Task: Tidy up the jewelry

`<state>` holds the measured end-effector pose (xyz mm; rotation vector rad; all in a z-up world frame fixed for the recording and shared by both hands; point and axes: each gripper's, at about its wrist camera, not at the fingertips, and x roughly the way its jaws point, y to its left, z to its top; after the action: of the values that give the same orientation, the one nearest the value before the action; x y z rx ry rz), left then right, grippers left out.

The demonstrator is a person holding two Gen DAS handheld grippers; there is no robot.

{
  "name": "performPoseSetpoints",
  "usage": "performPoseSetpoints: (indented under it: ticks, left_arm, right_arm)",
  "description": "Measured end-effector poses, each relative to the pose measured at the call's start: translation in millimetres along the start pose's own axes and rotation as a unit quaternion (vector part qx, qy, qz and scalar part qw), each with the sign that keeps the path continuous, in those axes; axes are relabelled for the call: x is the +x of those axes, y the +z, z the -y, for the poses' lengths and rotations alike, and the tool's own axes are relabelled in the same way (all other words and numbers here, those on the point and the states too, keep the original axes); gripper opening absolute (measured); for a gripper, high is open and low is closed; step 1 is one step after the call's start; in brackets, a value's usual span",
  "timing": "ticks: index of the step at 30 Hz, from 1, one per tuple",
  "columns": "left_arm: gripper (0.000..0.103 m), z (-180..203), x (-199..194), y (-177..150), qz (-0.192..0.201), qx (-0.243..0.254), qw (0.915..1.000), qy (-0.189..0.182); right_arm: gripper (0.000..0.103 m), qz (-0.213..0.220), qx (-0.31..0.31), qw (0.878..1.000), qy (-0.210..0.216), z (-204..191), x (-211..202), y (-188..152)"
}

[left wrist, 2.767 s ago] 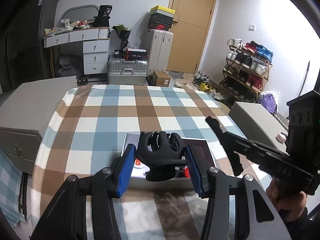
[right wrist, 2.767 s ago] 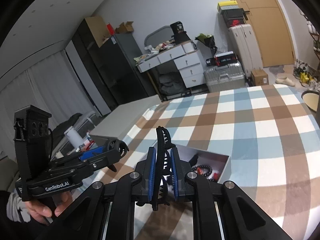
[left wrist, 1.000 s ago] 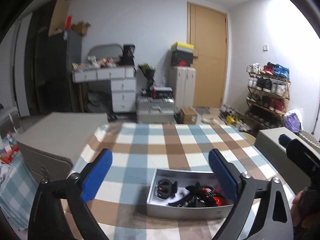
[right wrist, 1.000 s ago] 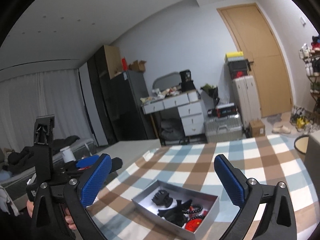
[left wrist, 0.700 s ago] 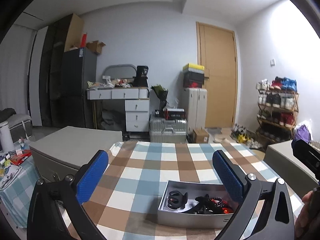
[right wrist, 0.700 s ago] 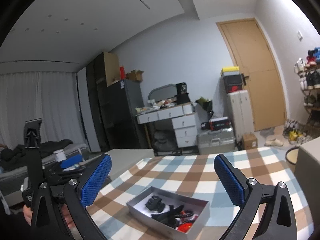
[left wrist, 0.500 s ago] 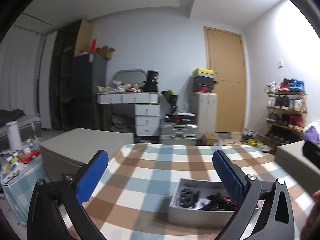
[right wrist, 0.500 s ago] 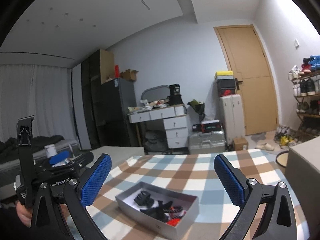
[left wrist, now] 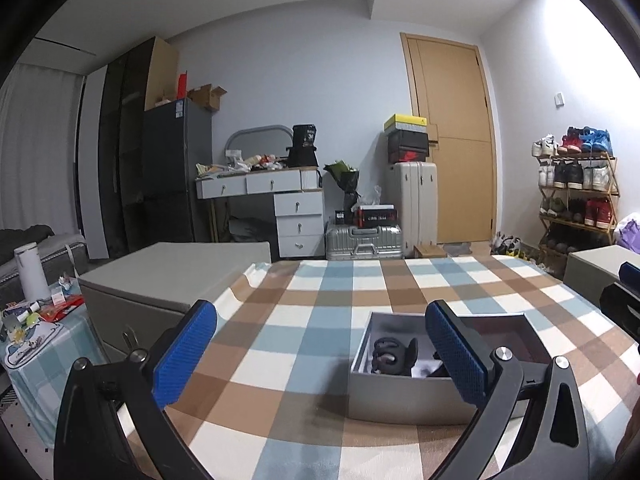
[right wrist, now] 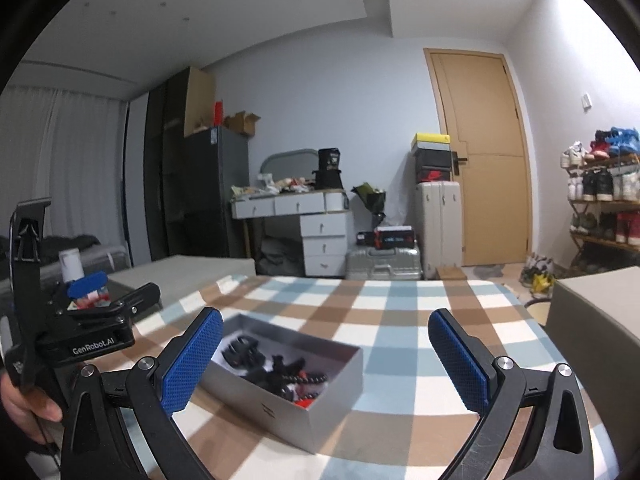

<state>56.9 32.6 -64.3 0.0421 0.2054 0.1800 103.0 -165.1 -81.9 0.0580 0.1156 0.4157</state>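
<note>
Jewelry box (right wrist: 304,396) was a shallow grey open tray sitting on the desk (right wrist: 400,308), which had a blue, brown and white checked cloth over it. Biggest thing in view by far was that desk, and the box sat toward the near side of it.

In the left wrist view the box (left wrist: 400,396) was low and right of center, partly behind the right blue pad of the left claw (left wrist: 320,354). That claw was spread wide with nothing between the pads, hanging above the cloth and not touching the box.

The right claw (right wrist: 326,356) was spread wide too, also holding nothing. From its camera the box sat between the two pads, closer to the left one. The left claw (right wrist: 100,320) showed up at the far left edge of that view, gripped by a hand (right wrist: 24,404).

Inside the box was a jumble: a black hair clip (left wrist: 394,356) at the left end, a dark beaded bracelet (right wrist: 308,379) near the middle, and something small and red (right wrist: 304,401) at the near corner. A couple more black pieces lay tangled in there but I couldn't tell what they were.
</note>
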Motion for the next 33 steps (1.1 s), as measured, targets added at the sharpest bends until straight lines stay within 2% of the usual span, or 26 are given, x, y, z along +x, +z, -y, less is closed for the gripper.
performPoseSetpoints:
  ticks: [3, 6, 10, 14, 16, 33]
  left_arm:
    - [0.102, 1.4, 0.2, -3.7, -0.002, 0.001, 1.0, -0.003]
    - [0.102, -1.7, 0.2, -1.2, -0.013, -0.009, 0.9995, -0.026]
    - [0.102, -5.0, 13.9, -2.7, -0.057, -0.023, 0.9977, -0.029]
    - [0.102, -1.5, 4.2, -2.9, -0.045, -0.022, 0.9981, -0.037]
    - [0.102, 3.4, 3.3, -3.0, -0.049, -0.014, 0.9978, -0.041]
    - [0.102, 3.7, 1.3, -2.7, -0.05, -0.017, 0.9979, -0.037]
  right_arm:
    - [0.103, -0.003, 0.001, 1.0, 0.0, 0.9, 2.4, 0.4]
    - [0.103, -0.008, -0.001, 1.0, -0.004, -0.1, 3.9, -0.3]
    - [0.103, -0.036, -0.009, 0.999, -0.009, -3.5, 13.9, -2.4]
    - [0.103, -0.076, -0.023, 0.996, -0.028, -7.6, 29.1, -6.2]
    - [0.103, -0.066, -0.026, 0.997, -0.021, -7.8, 24.5, -7.1]
    - [0.103, -0.072, -0.025, 0.997, -0.022, -3.9, 25.3, -7.4]
